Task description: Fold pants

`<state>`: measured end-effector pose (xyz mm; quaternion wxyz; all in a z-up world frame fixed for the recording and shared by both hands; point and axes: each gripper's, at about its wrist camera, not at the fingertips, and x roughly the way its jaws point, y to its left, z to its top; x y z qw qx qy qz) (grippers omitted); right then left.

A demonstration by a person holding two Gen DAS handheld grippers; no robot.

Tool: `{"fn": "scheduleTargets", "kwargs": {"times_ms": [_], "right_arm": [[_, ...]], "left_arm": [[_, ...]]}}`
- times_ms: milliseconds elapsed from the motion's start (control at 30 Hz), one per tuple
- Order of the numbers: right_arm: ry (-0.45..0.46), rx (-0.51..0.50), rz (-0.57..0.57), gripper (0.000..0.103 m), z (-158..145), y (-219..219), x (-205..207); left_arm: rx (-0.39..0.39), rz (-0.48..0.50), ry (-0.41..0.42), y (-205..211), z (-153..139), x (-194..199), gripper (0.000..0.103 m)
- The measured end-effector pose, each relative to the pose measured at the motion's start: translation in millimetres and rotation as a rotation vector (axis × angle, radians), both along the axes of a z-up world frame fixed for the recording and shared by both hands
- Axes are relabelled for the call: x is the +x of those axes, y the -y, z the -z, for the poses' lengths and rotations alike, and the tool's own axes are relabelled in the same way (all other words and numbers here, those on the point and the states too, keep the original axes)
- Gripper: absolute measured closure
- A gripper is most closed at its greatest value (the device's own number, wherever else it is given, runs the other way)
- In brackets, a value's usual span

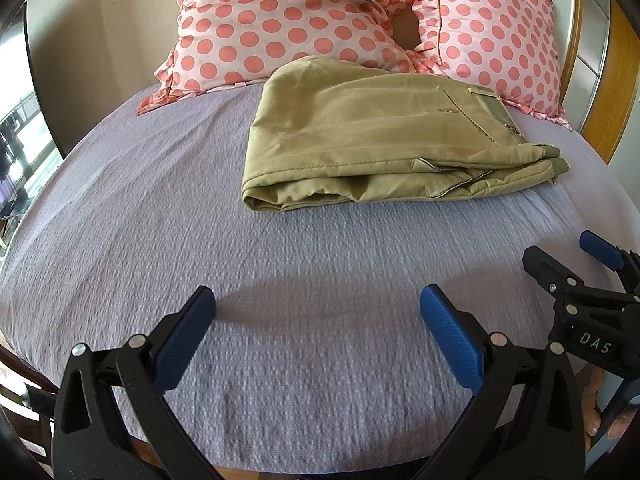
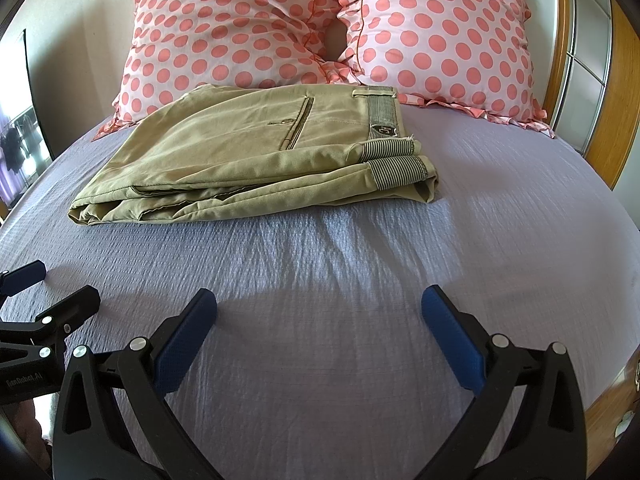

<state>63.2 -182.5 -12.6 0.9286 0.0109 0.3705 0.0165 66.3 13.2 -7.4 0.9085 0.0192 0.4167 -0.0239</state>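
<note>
Lay straight ahead of both sets of fingers, well beyond the tips: the pants (image 2: 256, 152), folded into a compact khaki bundle on the lilac bedsheet (image 2: 360, 320), backed up against the pillows (image 2: 440, 40). Ran crosswise to the fingers, long axis left to right, striped waistband end to the right of the right gripper (image 2: 319, 308), thick folded edge off to its left. Sat ahead and a touch right of the left gripper (image 1: 318, 306); neither clearly nearer, judging by these views.

Counted, largest down: one bed sheet, two polka-dot pillows, one pair of pants, two grippers.

Spread wide, both sets of jaws, gripping nothing, hovering side by side over bare sheet. Looked finished, that fold; at most a tidy-up left.
</note>
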Motion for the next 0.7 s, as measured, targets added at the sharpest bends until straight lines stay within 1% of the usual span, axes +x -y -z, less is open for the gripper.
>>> {"fn": "scheduleTargets", "kwargs": {"times_ms": [700], "right_arm": [[0.0,0.0,-0.002,0.001,-0.4,0.7,0.0]], "left_arm": [[-0.001,-0.001,-0.018,-3.4,-0.8,2.9,0.002]]}}
